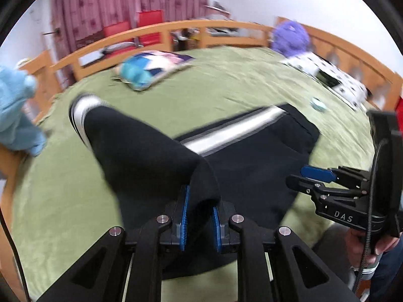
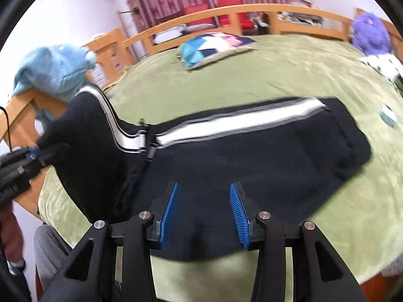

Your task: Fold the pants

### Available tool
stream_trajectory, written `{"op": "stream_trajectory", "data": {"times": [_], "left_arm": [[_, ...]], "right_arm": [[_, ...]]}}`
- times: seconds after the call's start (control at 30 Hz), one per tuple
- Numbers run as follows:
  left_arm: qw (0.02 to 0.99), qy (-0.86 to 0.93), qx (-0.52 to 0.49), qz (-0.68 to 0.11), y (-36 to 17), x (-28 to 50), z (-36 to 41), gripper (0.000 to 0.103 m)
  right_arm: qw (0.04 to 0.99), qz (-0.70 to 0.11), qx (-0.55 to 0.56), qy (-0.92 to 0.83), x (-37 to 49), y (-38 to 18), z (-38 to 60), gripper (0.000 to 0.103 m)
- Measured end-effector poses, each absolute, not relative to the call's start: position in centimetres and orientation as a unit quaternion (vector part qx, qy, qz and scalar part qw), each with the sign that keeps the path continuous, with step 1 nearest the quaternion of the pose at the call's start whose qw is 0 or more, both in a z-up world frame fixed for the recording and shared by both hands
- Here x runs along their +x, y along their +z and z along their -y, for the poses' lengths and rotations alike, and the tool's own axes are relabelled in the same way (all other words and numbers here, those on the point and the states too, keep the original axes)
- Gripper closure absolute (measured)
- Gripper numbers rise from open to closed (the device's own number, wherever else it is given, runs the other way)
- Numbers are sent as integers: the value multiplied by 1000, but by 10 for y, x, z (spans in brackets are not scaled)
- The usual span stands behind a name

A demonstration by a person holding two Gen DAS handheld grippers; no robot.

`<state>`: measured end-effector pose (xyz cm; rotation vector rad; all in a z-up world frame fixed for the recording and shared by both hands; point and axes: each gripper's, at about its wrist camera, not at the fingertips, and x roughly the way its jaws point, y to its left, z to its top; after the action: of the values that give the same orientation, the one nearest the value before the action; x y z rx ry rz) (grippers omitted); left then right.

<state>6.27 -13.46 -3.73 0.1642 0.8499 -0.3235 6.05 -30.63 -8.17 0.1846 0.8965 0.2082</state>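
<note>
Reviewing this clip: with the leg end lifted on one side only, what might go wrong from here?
1. Only the left gripper pinches the black pants; the right gripper is open above the fabric, so the fold may land skewed.
2. The pinch holds a narrow bunch of cloth, which might slip.
3. The small round blue object lies close to the waistband and could get dragged or covered.
</note>
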Motion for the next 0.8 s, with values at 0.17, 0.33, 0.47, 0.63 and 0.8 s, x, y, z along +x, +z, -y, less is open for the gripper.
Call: {"op": "stream_trajectory", "data": {"times": [0.17, 0.33, 0.47, 0.63, 0.8], "left_arm": [[868, -194, 70, -451, -63, 58, 166, 88], [850, -208, 36, -483, -67, 50, 148, 72], [858, -209, -14, -469, -51, 36, 118, 43], [871, -176, -36, -457, -39, 26, 83, 38], [870, -135, -54, -472, -51, 33, 62, 38]], "right_arm": [[877, -457, 121, 89, 53, -97, 345, 61], [867, -456, 165, 113, 61, -102, 353, 55], [855, -451, 200, 159, 83, -109, 335, 49], [821, -474, 243, 207, 117, -130, 298, 46], [804, -528, 217, 168, 153, -171, 262, 46]]}}
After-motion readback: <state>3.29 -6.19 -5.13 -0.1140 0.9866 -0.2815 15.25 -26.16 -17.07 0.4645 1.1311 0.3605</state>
